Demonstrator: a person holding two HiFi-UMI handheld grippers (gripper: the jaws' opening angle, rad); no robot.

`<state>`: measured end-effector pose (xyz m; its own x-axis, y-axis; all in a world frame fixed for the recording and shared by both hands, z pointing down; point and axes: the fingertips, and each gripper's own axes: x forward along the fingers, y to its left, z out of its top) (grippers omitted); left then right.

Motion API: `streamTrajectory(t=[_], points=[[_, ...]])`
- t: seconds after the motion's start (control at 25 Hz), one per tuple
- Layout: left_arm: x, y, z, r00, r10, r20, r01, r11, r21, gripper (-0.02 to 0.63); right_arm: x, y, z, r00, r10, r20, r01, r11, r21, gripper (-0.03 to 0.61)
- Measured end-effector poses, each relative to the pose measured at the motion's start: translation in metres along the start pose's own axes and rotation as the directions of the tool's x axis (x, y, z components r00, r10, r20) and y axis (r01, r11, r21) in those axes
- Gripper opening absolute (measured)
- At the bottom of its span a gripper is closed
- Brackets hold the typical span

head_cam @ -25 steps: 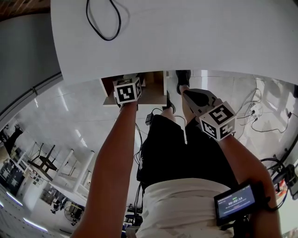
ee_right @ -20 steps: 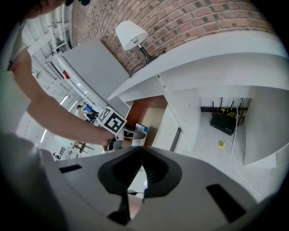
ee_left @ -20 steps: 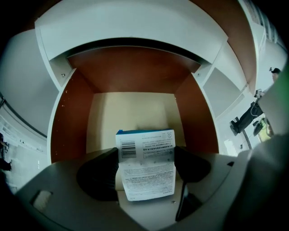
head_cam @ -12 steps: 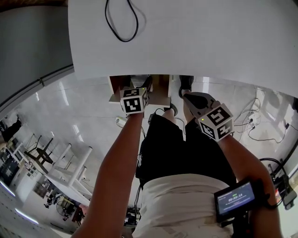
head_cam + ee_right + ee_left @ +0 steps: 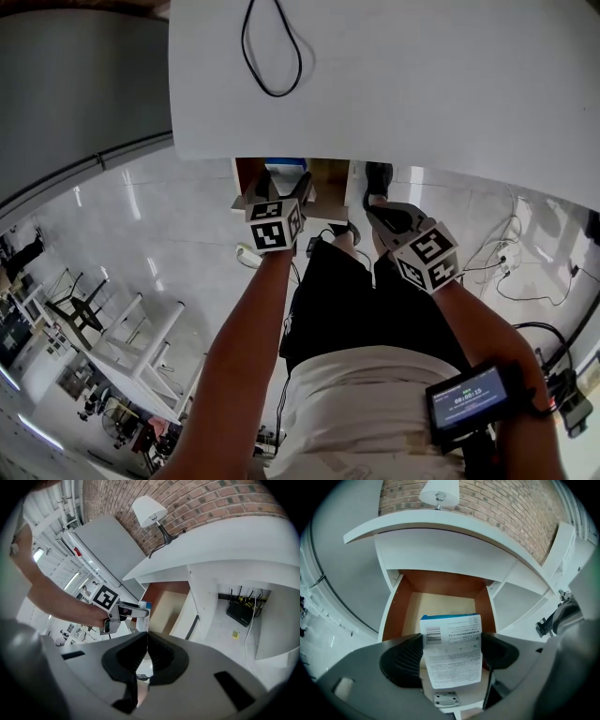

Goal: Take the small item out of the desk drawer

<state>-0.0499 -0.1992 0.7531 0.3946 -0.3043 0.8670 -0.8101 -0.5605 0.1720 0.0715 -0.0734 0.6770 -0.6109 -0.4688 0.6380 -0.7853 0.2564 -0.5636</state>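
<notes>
Our left gripper [image 5: 284,183] is clenched on the small white box [image 5: 452,654] with the blue top edge, holding it upright just above the open drawer [image 5: 440,581]. The white desk top [image 5: 422,84] overhangs the drawer at 12 o'clock, with a black cable loop [image 5: 272,47] lying on it. Our right gripper [image 5: 146,646], jaws pressed together on nothing, hangs at 4 o'clock from the left one in the head view. A lamp [image 5: 149,509] stands by the brick wall [image 5: 211,498]

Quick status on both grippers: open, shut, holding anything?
Left gripper: shut on the small box.
Right gripper: shut, nothing between its jaws.
</notes>
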Motion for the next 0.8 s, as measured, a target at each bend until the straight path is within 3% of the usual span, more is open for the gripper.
streamTrajectory(t=[0.48,0.8], points=[[-0.069,0.0,-0.007,0.997,-0.016,0.081,0.023,0.997,-0.078,0.387,-0.005,0.032,0.009,0.999,-0.032,0.004,0.032,0.998,-0.051,0.006],[-0.105,0.0,0.003,0.989,-0.022,0.149,0.035,0.996,-0.08,0.384,-0.008,0.05,0.023,0.998,-0.049,0.032,0.051,0.996,-0.072,0.006]])
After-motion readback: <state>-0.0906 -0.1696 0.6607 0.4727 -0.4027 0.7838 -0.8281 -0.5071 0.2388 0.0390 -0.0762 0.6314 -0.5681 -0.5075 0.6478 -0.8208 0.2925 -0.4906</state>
